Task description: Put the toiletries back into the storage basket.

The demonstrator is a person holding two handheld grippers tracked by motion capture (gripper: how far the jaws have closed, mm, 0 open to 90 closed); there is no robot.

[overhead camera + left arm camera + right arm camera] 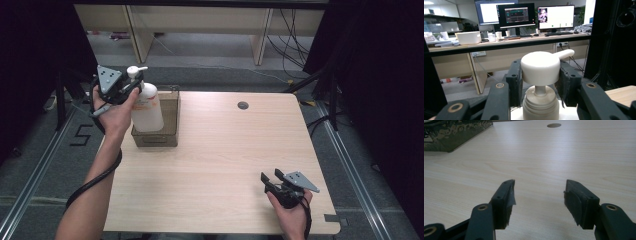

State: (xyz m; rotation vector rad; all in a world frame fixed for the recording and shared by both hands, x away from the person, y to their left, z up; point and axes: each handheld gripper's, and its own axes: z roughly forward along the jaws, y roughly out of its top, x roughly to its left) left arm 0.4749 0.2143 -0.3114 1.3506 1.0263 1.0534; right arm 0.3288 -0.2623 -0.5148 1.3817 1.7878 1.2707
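Left gripper view: left gripper (540, 82) clamped on white plastic pump-top bottle (540, 68) (over dark mesh basket (167, 134)); right gripper (539, 200) spread wide, holding nothing.

I work in an office-style lab: monitors (535, 16) and keyboards line a long desk (506, 42) at twelve o'clock, black curtains (380, 60) flanking my wooden table (225, 165).

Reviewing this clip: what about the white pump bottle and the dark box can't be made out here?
- High view: the base of the white plastic pump bottle is hidden by the dark rectangular box wall, so whether it rests inside is unclear.
- High view: the bottle's label print is too small to read.
- Left gripper view: the left gripper and the bottom edge cut off the bottle's body.
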